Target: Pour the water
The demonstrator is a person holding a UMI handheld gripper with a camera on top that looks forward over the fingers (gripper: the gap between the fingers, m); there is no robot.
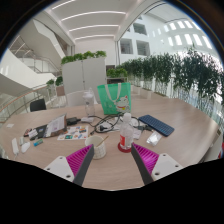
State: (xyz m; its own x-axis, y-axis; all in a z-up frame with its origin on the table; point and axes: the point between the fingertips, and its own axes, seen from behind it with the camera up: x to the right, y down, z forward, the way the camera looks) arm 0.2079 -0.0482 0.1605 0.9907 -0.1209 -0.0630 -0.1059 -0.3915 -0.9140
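Observation:
A white cup stands on the wooden table, just ahead of my left finger's tip. Beside it, ahead of the right finger, stands a clear bottle with a red base. My gripper is open, its magenta pads spread wide, and nothing lies between the fingers. Both cup and bottle rest on the table beyond the fingertips, untouched.
A green bag stands further back on the table. A dark flat folder or laptop lies to the right. Papers, cables and small bottles clutter the left side. Planters with green plants line the hall behind.

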